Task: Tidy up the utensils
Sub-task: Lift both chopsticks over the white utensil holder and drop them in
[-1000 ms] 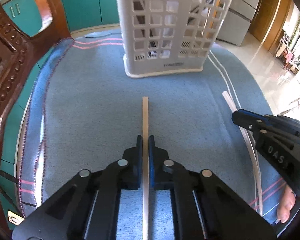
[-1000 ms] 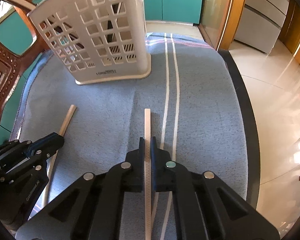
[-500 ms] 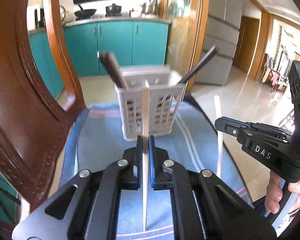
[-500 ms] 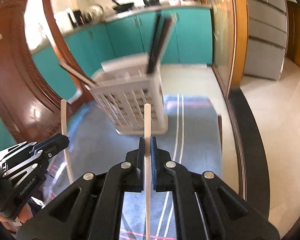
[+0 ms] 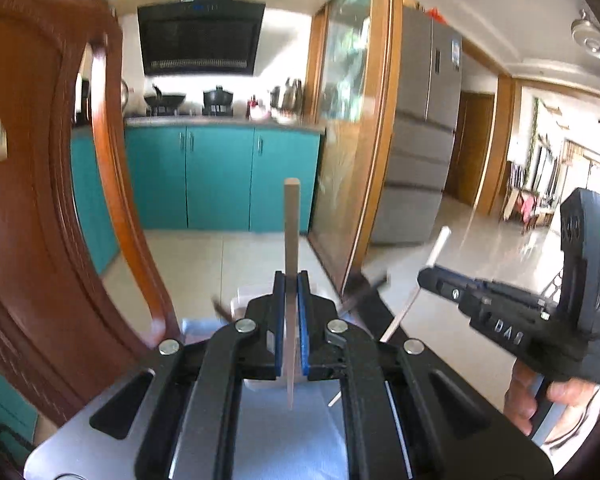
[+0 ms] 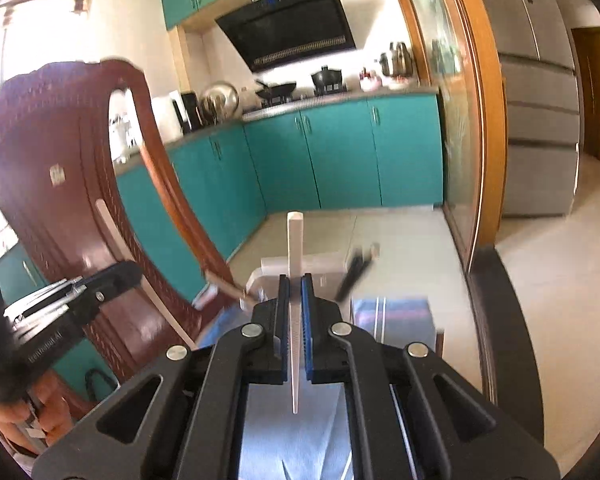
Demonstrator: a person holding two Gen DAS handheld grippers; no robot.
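Observation:
My left gripper is shut on a wooden chopstick and holds it upright, high above the table. My right gripper is shut on a white chopstick, also upright. Each gripper shows in the other's view, the right gripper at the right and the left gripper at the left. The white utensil basket lies low behind the jaws, mostly hidden, with dark utensil handles sticking out of it.
A brown wooden chair back stands close on the left. The blue tablecloth lies below. Teal kitchen cabinets, a wooden door frame and a fridge are beyond.
Both grippers have lifted their chopsticks off the cloth and tilted them upward. The basket has dropped low in both views behind the jaws.

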